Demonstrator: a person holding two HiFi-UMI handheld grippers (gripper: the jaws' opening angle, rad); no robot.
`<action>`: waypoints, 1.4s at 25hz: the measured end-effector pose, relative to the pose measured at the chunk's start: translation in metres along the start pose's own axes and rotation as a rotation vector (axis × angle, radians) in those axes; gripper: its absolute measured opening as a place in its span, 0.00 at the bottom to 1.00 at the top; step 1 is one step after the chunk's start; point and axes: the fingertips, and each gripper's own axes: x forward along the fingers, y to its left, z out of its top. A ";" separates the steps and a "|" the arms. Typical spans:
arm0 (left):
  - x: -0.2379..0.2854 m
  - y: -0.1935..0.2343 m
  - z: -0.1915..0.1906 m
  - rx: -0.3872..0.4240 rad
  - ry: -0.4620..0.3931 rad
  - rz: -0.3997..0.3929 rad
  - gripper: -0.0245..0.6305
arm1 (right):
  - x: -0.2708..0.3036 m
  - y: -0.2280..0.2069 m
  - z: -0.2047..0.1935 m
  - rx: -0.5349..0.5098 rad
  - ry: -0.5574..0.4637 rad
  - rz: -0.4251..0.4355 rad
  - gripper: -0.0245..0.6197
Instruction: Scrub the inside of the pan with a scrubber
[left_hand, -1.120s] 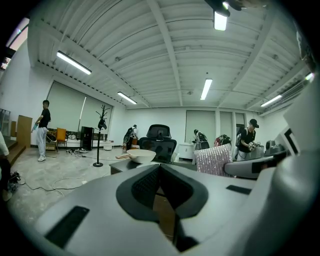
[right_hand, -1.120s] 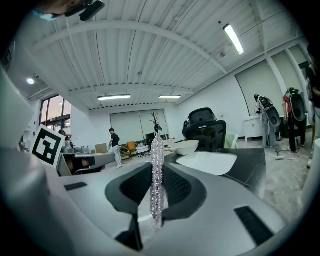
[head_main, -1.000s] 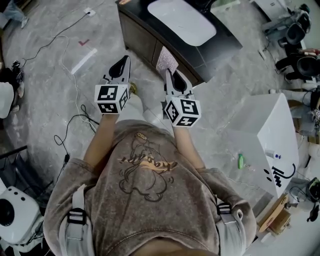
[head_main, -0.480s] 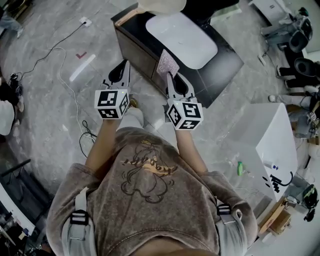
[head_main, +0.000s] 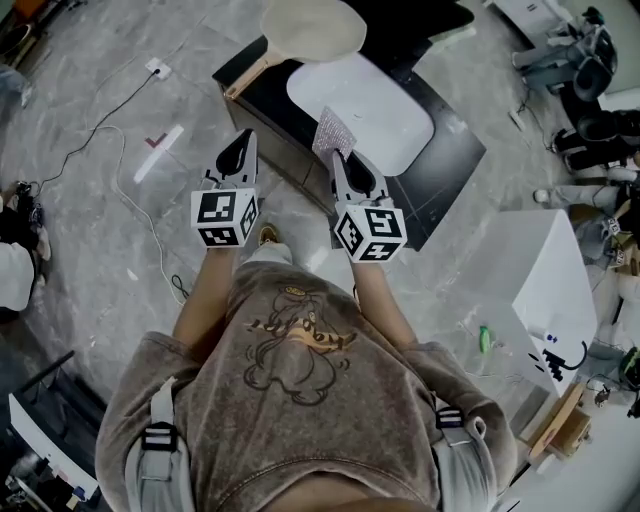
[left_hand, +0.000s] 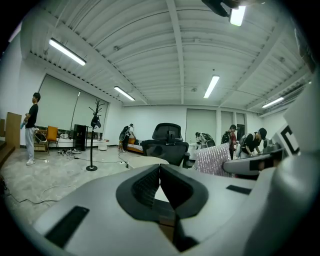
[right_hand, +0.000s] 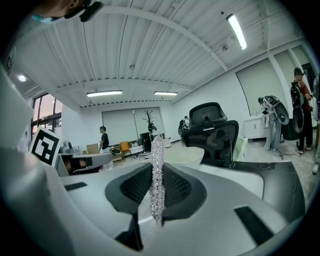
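Nothing scrubbed yet: the pale round wooden-handled pan sits on the far dark counter.
Right claw pinches the glittery silver scrubber; left claw is pressed together, empty, both short of the pan.

Before me the counter, pan on its far end, scrubber in my right tongs at its near edge, left tongs alongside.

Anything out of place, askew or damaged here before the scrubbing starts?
Nothing stands out. The right gripper clamps the scrubber edge-on, the left gripper is shut and empty, and the pan sits upright on the dark table.
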 end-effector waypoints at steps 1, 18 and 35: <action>0.006 0.004 0.002 0.005 0.000 -0.007 0.06 | 0.008 0.000 0.003 0.001 -0.002 -0.004 0.16; 0.091 0.054 0.030 0.006 0.011 -0.058 0.06 | 0.097 -0.022 0.025 0.038 0.012 -0.034 0.16; 0.188 0.081 0.035 0.034 0.029 -0.014 0.06 | 0.206 -0.075 0.061 0.027 -0.006 0.038 0.16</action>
